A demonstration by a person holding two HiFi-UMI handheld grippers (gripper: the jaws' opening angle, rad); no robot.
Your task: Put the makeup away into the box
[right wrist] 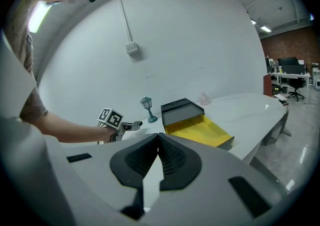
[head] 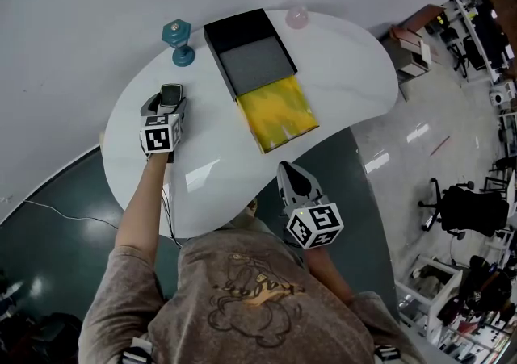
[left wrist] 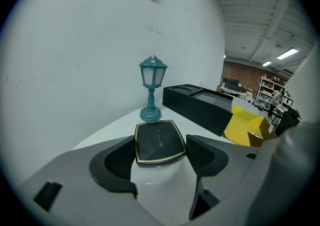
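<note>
A black makeup compact (left wrist: 159,141) with a gold rim sits flat between the jaws of my left gripper (left wrist: 161,151), whose pads press its two sides. From the head view the compact (head: 170,96) and left gripper (head: 168,101) are over the left part of the white table (head: 347,56). The black box (head: 246,46) stands to their right with a grey inside and a yellow tray (head: 279,113) pulled out toward me. In the left gripper view the box (left wrist: 200,104) lies ahead and to the right. My right gripper (head: 292,177) hovers off the table's near edge, shut and empty (right wrist: 159,142).
A small teal lantern (head: 178,39) stands just beyond the left gripper, close to the wall (left wrist: 151,92). A pink round object (head: 297,17) sits behind the box. Office chairs and shelves fill the floor at the right.
</note>
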